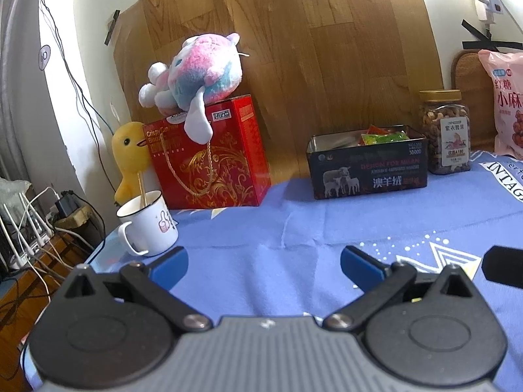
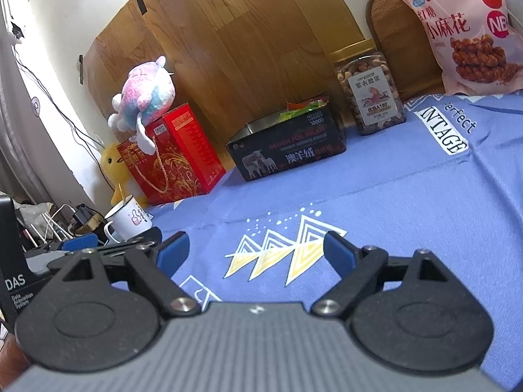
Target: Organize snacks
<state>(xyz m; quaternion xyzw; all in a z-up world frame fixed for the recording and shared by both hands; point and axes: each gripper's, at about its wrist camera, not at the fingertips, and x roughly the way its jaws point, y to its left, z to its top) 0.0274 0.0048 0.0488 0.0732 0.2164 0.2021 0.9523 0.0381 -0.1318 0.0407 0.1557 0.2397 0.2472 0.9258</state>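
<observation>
We see both grippers held low over a table covered by a blue cloth (image 1: 359,215), and neither holds anything. The left gripper (image 1: 264,263) has its blue fingers (image 1: 170,266) spread wide over bare cloth. The right gripper (image 2: 256,250) is just as wide, its fingers (image 2: 340,253) framing a printed row of white and yellow triangles on the cloth.

The snacks sit along the back of the table, against a wooden board (image 1: 327,49). A dark tin box (image 1: 367,171) stands open with no lid on it; we can make out a few small packets (image 1: 384,137) in green, red and orange at its right end, while the left part of the inside shows only bare metal wall. Just to its right stands a clear jar (image 1: 445,132) with a gold lid, filled with nuts nearly to the top. Right of the jar, a pink bag (image 2: 464,29) with pictures of twisted dough sticks leans upright against a woven chair back (image 2: 402,49); it appears sealed.

Well to the left of the tin, a red gift box (image 1: 212,160) with a rope handle stands closed, a pink and blue plush toy (image 1: 196,72) lying on top of it and a yellow plush duck (image 1: 129,156) beside it. In front of the duck is a white mug (image 1: 148,225) with a thin stick standing in it; we cannot tell whether it holds anything else.
</observation>
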